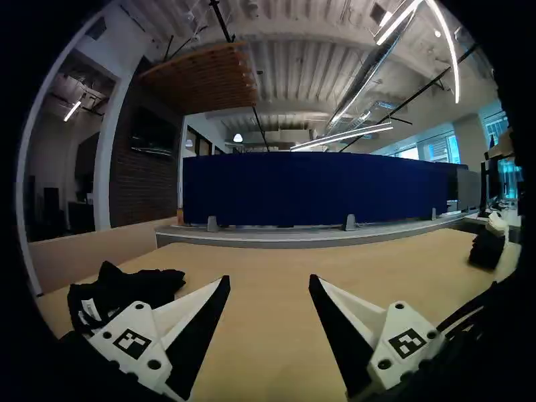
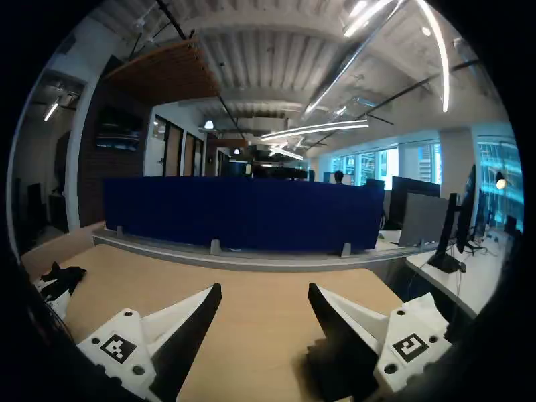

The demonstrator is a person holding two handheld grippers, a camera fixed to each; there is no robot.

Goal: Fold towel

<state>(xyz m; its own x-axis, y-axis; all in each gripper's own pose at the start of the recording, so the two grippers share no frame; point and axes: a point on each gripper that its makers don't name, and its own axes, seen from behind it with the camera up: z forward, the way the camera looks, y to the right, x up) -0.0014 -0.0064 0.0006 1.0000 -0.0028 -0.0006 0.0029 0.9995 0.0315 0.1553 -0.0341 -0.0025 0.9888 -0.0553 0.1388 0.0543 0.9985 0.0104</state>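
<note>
Left gripper [image 1: 268,281] and right gripper [image 2: 264,288] are held spread wide, empty, above a smooth wooden table [image 1: 375,258]; a crumpled black towel [image 1: 130,288] is noted nearby.

The tabletop [image 1: 281,288] lies bare and open through the middle, right up to the blue divider [image 1: 315,191] walling its far edge. A crumpled black towel [image 1: 127,288] takes up the near left; a dark object [image 1: 487,246] stands far right.
</note>
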